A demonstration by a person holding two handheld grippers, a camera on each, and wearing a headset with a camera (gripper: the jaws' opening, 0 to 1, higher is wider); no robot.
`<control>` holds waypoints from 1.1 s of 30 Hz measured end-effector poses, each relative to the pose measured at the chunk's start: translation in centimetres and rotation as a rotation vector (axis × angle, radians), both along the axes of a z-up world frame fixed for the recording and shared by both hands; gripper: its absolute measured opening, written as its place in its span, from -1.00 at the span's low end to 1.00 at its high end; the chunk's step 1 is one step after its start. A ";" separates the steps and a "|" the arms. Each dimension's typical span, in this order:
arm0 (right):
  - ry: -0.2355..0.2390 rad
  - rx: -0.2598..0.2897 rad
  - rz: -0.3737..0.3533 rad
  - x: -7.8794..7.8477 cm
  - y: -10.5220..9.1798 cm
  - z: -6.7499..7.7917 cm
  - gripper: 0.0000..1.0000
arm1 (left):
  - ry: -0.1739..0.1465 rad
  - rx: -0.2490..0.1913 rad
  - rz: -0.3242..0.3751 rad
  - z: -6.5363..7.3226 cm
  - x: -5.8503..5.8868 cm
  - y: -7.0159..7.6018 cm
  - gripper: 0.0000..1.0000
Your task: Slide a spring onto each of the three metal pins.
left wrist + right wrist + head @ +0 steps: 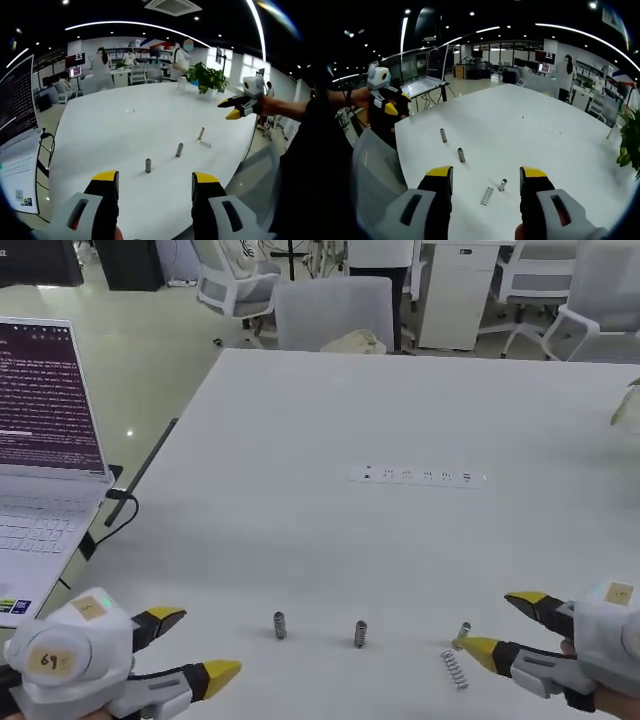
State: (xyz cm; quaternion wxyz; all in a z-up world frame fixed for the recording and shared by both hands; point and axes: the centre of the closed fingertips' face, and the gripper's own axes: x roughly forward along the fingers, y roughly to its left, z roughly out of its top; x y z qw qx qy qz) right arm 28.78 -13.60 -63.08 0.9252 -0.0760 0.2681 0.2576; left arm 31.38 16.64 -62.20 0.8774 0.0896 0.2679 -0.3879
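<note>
Three short metal pins stand in a row near the front edge of the white table (pixel 400 400). The left pin (pixel 279 624) and the middle pin (pixel 360 633) each look ribbed, with a spring around them. The right pin (pixel 464 632) is bare, and a loose spring (pixel 455 668) lies flat just in front of it. My right gripper (pixel 503 624) hovers open just right of that pin and spring, which sit between its jaws in its own view: pin (pixel 503 184), spring (pixel 487 195). My left gripper (pixel 193 645) is open and holds nothing, left of the row.
An open laptop (pixel 40 440) with a black cable (pixel 120 505) sits at the table's left edge. A small strip of printed labels (pixel 415 476) lies mid-table. Office chairs (pixel 335 310) stand beyond the far edge. A potted plant (pixel 207 80) sits at the table's far end.
</note>
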 end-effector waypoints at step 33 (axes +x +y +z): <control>0.054 0.047 -0.071 -3.7 -0.3 -0.9 0.31 | -0.019 0.024 -0.183 0.7 0.9 -6.5 0.08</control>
